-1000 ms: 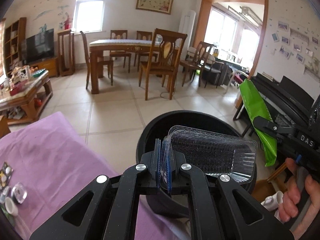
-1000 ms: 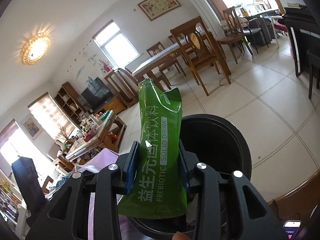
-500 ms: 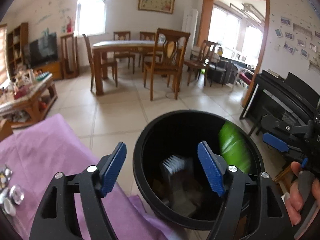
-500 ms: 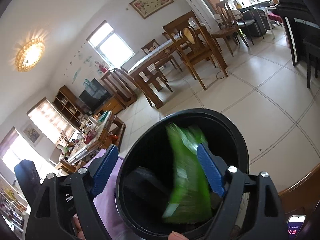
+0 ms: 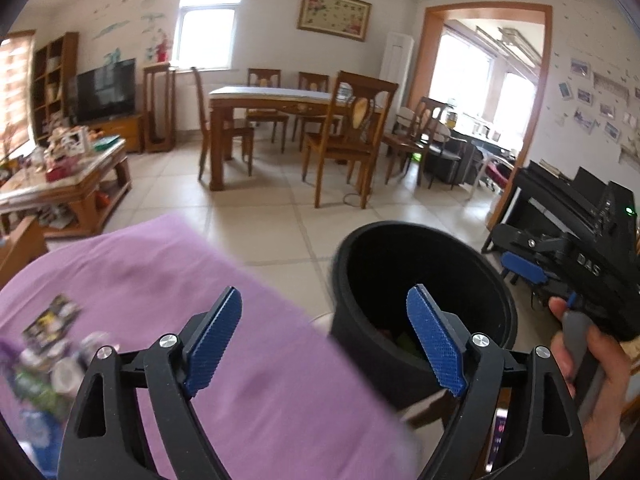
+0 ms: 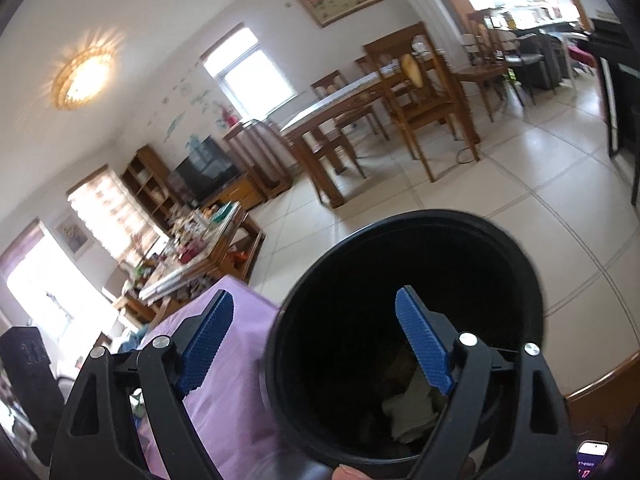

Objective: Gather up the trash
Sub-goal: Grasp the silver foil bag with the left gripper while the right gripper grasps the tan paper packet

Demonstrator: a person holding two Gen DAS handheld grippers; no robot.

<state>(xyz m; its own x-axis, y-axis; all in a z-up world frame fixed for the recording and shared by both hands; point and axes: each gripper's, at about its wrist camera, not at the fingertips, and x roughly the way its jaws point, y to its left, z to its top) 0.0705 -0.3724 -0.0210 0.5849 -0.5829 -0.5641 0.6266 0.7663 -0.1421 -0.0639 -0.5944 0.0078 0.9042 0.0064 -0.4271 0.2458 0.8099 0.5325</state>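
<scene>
- Both items dropped since earlier frames: green pouch [image 6: 412,408] lay inside black bin [image 5: 420,240].
- Left gripper [image 5: 324,336] jaws were opening, nothing between.
- Right gripper [image 6: 316,340] jaws apart, empty, over bin.

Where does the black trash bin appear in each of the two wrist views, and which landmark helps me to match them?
Left wrist view: the black trash bin stands right of centre, low in the picture, beside the purple cloth.
Right wrist view: the bin fills the lower centre, its opening facing the camera, with trash inside.
Shared landmark: the wooden dining table with its chairs, beyond the bin.
</scene>
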